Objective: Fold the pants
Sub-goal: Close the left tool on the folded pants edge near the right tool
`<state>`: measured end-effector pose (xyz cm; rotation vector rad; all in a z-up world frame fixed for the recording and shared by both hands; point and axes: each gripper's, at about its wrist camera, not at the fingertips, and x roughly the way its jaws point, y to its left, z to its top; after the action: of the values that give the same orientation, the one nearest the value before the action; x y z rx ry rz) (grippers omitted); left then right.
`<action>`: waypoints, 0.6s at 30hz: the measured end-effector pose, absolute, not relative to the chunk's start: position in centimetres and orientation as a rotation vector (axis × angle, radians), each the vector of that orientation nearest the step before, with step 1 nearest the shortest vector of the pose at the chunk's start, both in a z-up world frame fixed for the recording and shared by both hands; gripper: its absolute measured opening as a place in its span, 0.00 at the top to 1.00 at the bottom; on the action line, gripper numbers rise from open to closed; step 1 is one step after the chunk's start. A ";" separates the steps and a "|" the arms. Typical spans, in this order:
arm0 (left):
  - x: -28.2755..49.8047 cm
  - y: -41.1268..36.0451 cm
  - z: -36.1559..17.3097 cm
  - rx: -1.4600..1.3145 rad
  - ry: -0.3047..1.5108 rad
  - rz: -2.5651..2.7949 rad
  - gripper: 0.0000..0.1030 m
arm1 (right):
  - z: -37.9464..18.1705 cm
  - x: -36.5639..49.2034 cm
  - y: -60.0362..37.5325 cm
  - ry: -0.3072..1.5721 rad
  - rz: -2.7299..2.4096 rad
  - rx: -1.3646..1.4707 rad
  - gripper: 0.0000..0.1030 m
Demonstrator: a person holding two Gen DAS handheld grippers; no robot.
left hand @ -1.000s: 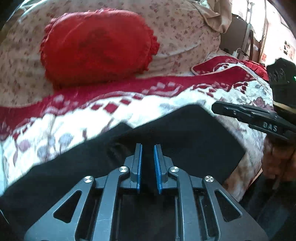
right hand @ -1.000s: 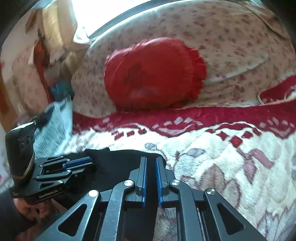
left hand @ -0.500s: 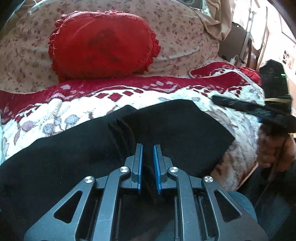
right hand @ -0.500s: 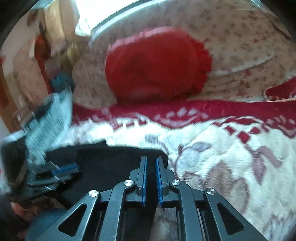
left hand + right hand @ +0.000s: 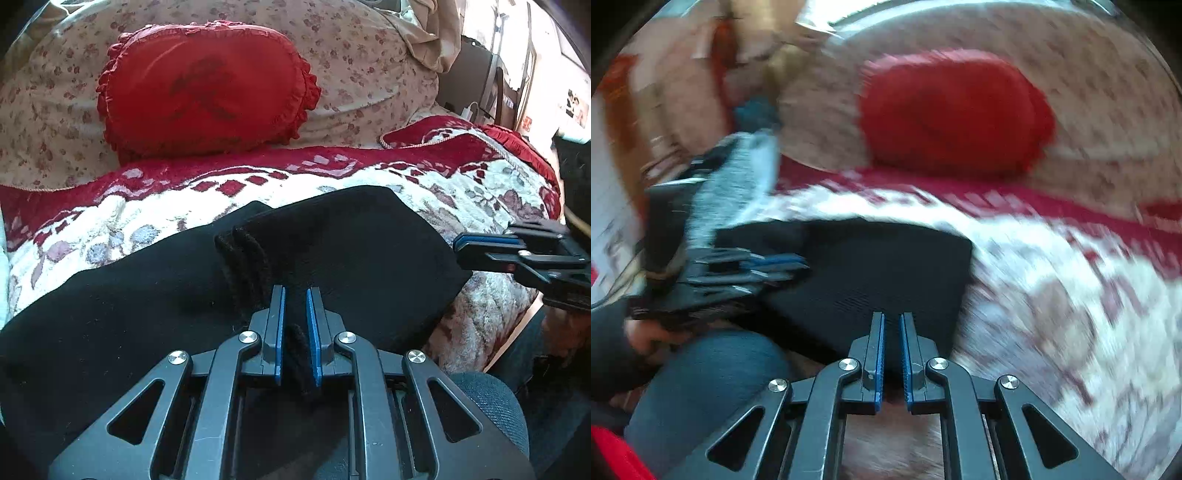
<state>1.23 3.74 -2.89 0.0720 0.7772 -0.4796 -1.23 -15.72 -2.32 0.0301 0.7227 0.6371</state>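
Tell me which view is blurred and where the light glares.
Left wrist view: sharp, the pants, red cushion and left gripper crisp, with blown-out daylight at the upper right edge. Right wrist view: motion-smeared throughout, the blanket pattern streaked, only the right gripper sharp, with glare along the top.

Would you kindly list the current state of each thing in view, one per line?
Black fabric pants: folded over, lying on the blanket, unfinished.
Left gripper: shut on pants, ribbed edge between its blue pads.
Right gripper: nearly shut at the pants' near edge; grip unclear.
Red frilled pillow: resting against floral bedding.
Red-and-white patterned blanket: spread flat.
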 end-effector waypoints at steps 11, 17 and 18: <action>-0.7 4.6 0.1 -0.020 0.729 -0.659 0.88 | -5.3 0.5 -12.4 0.862 0.710 0.015 0.94; 0.6 4.5 -2.8 0.002 0.857 -0.669 0.88 | -4.8 0.7 -13.4 0.877 0.730 0.082 0.94; 0.6 4.6 -2.9 -0.013 0.859 -0.666 0.88 | -4.3 0.9 -13.7 0.860 0.721 0.098 0.94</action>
<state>0.62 4.61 -2.89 -0.0129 0.8586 -0.6661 0.85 -13.73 -4.27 0.0984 0.8600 0.7214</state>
